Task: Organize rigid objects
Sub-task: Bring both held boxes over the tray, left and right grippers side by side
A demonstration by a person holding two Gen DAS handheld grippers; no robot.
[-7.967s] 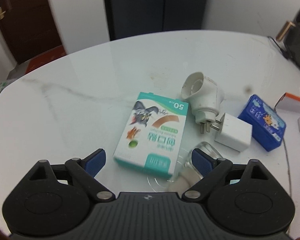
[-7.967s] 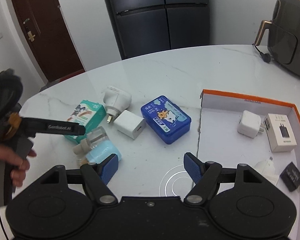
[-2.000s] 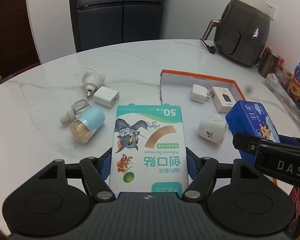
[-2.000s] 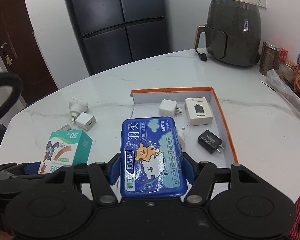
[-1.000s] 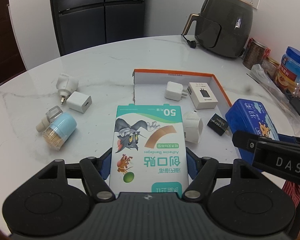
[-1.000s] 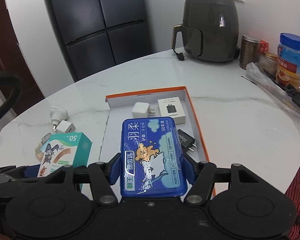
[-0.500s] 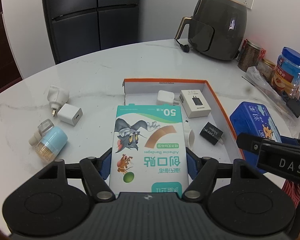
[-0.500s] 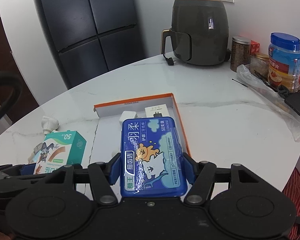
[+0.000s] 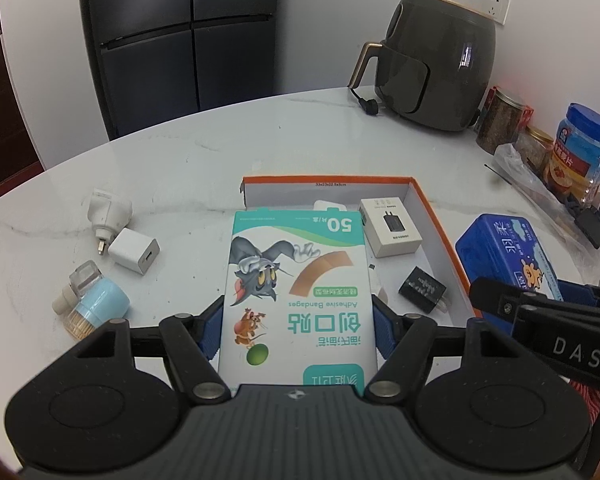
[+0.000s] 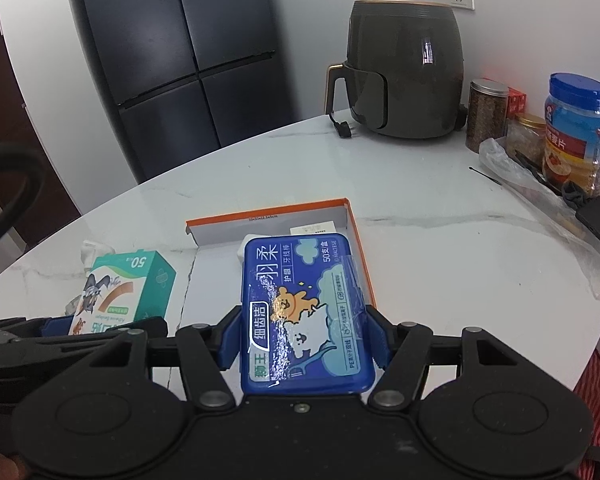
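My left gripper (image 9: 298,326) is shut on a green and white bandage box (image 9: 296,288) and holds it in the air over the near left part of the orange-rimmed tray (image 9: 439,220). My right gripper (image 10: 303,330) is shut on a blue floss-pick box (image 10: 303,308), held above the tray's right side (image 10: 357,248). The blue box also shows in the left wrist view (image 9: 507,252), and the bandage box in the right wrist view (image 10: 120,288). In the tray lie a white charger box (image 9: 389,226), a black plug (image 9: 421,290) and a white adapter (image 9: 329,206), partly hidden.
On the white marble table, left of the tray, lie a white round plug (image 9: 108,214), a white cube charger (image 9: 134,251) and a light blue toothpick holder (image 9: 92,306). An air fryer (image 9: 435,64), jars (image 9: 579,152) and a plastic bag (image 10: 539,196) stand at the back right.
Both grippers have carried their boxes rightward and forward, from left of the tray to over it. The tray now lies straight ahead under both boxes. Both grips are unchanged.
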